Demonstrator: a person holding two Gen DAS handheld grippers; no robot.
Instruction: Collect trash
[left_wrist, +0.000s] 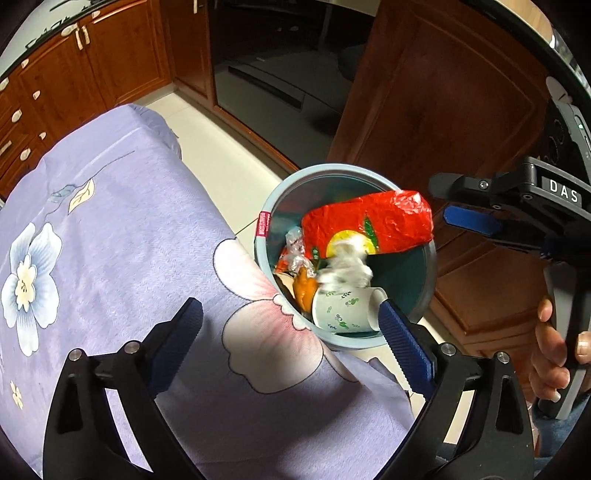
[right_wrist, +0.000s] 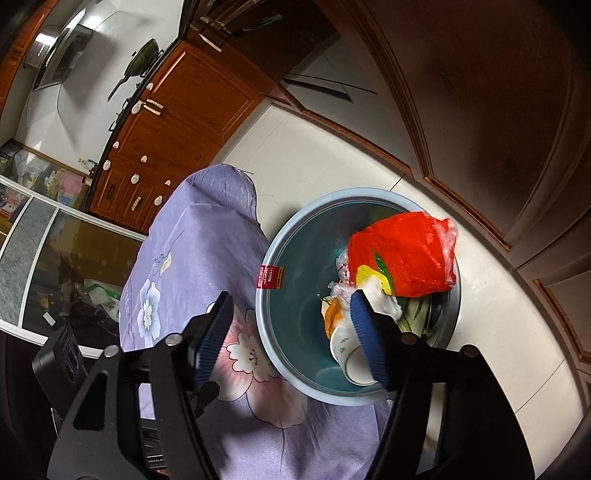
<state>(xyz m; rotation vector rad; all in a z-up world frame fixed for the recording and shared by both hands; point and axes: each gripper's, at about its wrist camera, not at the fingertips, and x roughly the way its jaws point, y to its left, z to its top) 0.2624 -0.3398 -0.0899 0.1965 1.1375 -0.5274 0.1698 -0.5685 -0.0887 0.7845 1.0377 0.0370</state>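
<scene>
A light blue trash bin (left_wrist: 271, 206) (right_wrist: 295, 218) with a teal inside stands on the floor against the table's edge. In it lie a red snack bag (left_wrist: 380, 218) (right_wrist: 406, 251), a flower-printed paper cup (left_wrist: 343, 306) (right_wrist: 345, 343), orange peel (left_wrist: 304, 290) and clear wrappers (left_wrist: 295, 251). A crumpled white tissue (left_wrist: 345, 269) (right_wrist: 386, 301) shows blurred over the cup. My left gripper (left_wrist: 290, 310) hangs open over the cloth and the bin's near rim, holding nothing. My right gripper (right_wrist: 291, 299) (left_wrist: 448, 201) is open above the bin, empty.
The table wears a purple flowered cloth (left_wrist: 110, 221) (right_wrist: 192, 236). Wooden cabinets (left_wrist: 443, 110) (right_wrist: 177, 122) ring the pale tiled floor (left_wrist: 221, 155). A hand (left_wrist: 554, 354) grips the right gripper's handle at the far right of the left wrist view.
</scene>
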